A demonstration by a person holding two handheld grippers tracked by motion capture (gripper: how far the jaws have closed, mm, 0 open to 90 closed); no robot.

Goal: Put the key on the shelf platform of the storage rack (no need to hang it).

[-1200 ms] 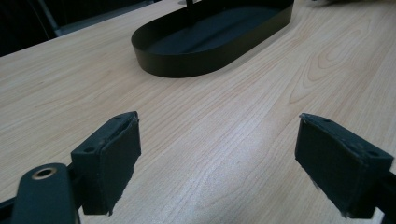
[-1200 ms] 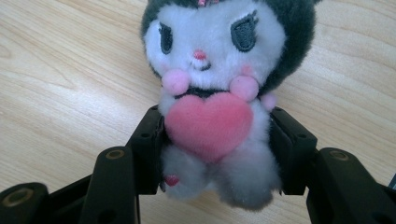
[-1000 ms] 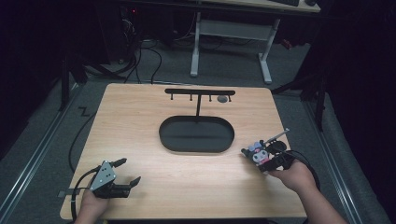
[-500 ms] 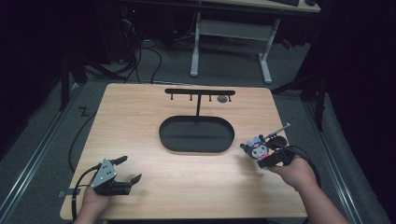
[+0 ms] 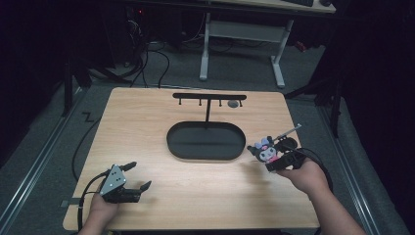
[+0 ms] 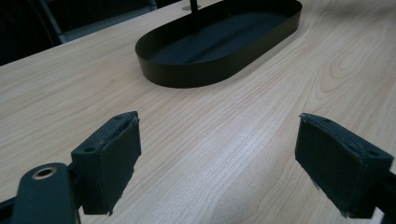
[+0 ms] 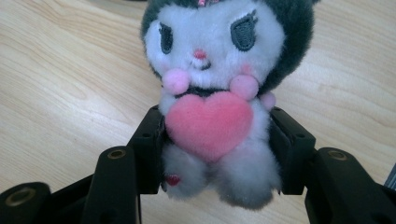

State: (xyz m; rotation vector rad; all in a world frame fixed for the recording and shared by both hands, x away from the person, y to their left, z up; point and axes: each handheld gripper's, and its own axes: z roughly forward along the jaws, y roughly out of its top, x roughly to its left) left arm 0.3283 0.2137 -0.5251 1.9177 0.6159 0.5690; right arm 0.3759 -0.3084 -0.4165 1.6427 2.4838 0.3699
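Since a second ago, my right hand-held gripper (image 5: pixel 268 157) has carried the plush toy (image 7: pixel 215 100) nearer the black oval tray (image 5: pixel 205 154), clamping its body, just right of that tray above the surface (image 5: pixel 195 196); my left hand-held gripper (image 5: pixel 137 177) gapes empty.

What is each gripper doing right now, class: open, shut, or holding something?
Left gripper: open, holding nothing, above the table.
Right gripper: shut on the plush toy.

Dark room around my light wooden table (image 5: pixel 147 122)

Beyond the table I see a white-legged desk (image 5: pixel 242 36) on grey carpet floor (image 5: pixel 313 103); black cables (image 5: pixel 147 58) lie left of that desk.
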